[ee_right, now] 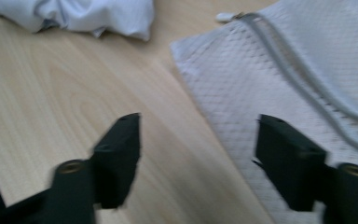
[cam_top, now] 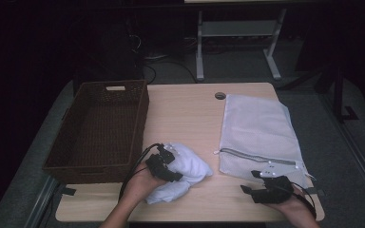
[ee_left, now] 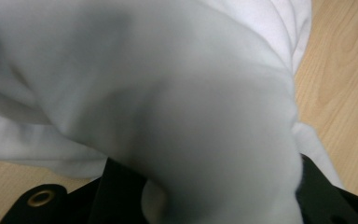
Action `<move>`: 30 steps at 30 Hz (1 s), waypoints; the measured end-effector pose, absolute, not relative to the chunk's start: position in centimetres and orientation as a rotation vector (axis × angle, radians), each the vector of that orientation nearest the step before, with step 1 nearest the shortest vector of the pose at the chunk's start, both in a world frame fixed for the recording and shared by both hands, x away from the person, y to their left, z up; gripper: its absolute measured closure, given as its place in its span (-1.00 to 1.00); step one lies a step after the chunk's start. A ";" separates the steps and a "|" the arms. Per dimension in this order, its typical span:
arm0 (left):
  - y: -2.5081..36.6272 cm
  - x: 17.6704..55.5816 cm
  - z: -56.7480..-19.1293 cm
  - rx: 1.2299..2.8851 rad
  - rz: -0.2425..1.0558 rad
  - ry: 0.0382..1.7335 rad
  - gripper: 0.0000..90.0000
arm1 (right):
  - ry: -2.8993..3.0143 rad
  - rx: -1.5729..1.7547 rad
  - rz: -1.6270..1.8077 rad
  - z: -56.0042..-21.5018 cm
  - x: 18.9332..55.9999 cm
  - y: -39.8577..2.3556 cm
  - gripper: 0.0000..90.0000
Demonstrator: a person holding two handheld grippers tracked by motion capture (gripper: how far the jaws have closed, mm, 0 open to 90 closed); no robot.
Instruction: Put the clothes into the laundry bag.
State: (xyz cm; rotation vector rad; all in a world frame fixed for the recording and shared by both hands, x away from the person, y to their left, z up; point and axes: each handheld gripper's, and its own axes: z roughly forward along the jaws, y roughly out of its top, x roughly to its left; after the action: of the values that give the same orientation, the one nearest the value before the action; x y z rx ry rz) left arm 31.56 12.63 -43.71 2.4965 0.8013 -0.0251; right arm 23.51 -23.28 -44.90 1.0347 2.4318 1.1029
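A crumpled white cloth (cam_top: 192, 164) lies on the wooden table (cam_top: 185, 111) near its front edge. My left gripper (cam_top: 170, 164) sits on the cloth's left side. In the left gripper view the cloth (ee_left: 168, 93) bulges up between the two black jaws and fills the gap, so my left gripper (ee_left: 214, 186) is shut on it. A white mesh laundry bag (cam_top: 256, 126) with a grey zipper lies flat at the right. My right gripper (cam_top: 249, 181) hovers at the bag's near left corner. It (ee_right: 198, 123) is open, one jaw over bare wood and the other over the mesh bag (ee_right: 307, 60), nothing between.
A dark woven basket (cam_top: 95, 168) with nothing inside stands at the table's left. A round cable hole (cam_top: 220, 95) is at the far edge. Bare wood lies between the cloth (ee_right: 88, 14) and the bag. A white desk frame stands on the floor beyond.
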 end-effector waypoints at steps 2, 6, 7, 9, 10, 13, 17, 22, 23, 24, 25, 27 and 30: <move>12.6 31.5 -43.8 2.493 -0.026 0.803 0.28 | 2.402 1.043 1.090 -44.6 23.7 -24.0 0.20; 12.7 31.6 -43.9 2.493 -0.038 0.798 0.26 | 2.364 1.053 1.020 -44.4 24.3 -25.8 0.66; 12.7 31.6 -43.9 2.492 -0.041 0.799 0.26 | 2.355 1.079 1.003 -44.4 24.6 -26.5 0.77; 12.7 31.7 -44.0 2.493 -0.044 0.796 0.25 | 2.339 1.103 1.002 -44.4 24.9 -27.5 0.95; 12.8 31.7 -44.0 2.496 -0.046 0.793 0.25 | 2.329 1.119 0.995 -44.3 25.0 -28.0 0.99; 12.8 31.8 -44.0 2.494 -0.053 0.792 0.24 | 2.306 1.151 0.990 -44.3 25.2 -29.4 1.00; 12.8 31.8 -44.1 2.493 -0.062 0.796 0.24 | 2.289 1.198 0.954 -44.5 25.4 -30.6 1.00; 12.8 31.8 -44.1 2.493 -0.059 0.798 0.24 | 2.332 1.224 0.872 -45.3 25.7 -30.9 1.00; 12.8 31.8 -44.1 2.493 -0.059 0.798 0.24 | 2.343 1.228 0.866 -45.5 25.8 -30.8 1.00; 12.8 31.8 -44.1 2.492 -0.060 0.798 0.24 | 2.353 1.222 0.860 -45.6 25.8 -30.8 1.00; 12.8 31.8 -44.1 2.492 -0.061 0.798 0.24 | 2.362 1.220 0.852 -45.7 25.9 -30.8 1.00; 12.8 31.8 -44.1 2.492 -0.060 0.799 0.24 | 2.381 1.217 0.843 -45.9 26.0 -30.6 1.00; 12.8 31.8 -44.1 2.494 -0.059 0.799 0.24 | 2.400 1.211 0.823 -46.2 26.1 -30.4 1.00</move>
State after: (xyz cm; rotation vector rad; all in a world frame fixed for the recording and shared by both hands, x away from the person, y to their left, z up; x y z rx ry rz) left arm 31.80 12.78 -44.08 2.4941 0.7993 -0.0594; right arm 26.13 -30.36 -46.15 1.2112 2.3999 0.8229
